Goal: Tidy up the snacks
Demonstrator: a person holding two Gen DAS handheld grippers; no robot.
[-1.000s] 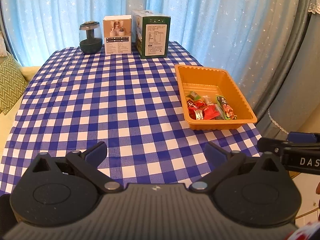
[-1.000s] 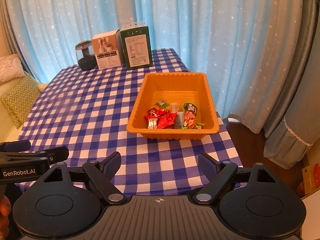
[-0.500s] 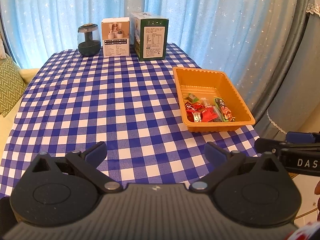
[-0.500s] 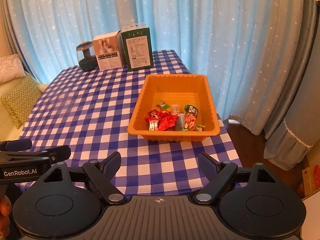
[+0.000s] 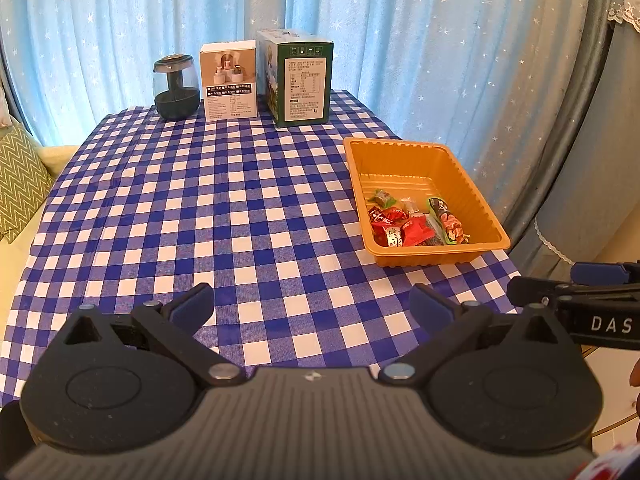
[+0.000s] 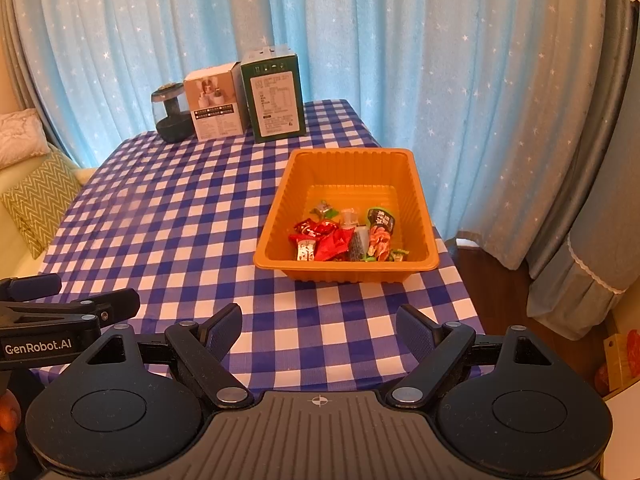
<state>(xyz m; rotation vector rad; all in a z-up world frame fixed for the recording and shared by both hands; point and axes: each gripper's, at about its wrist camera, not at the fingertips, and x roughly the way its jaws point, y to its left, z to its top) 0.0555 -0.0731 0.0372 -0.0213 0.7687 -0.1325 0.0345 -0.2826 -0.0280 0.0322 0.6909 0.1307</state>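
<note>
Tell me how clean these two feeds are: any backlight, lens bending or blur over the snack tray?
Left wrist view: daylight through the curtains backlights the scene, the fisheye bows the picture's edges, and the orange tray and snacks stay sharp. Right wrist view: same backlight, dark vignette in the top corners, a hazy smear on the tablecloth left of the tray.
</note>
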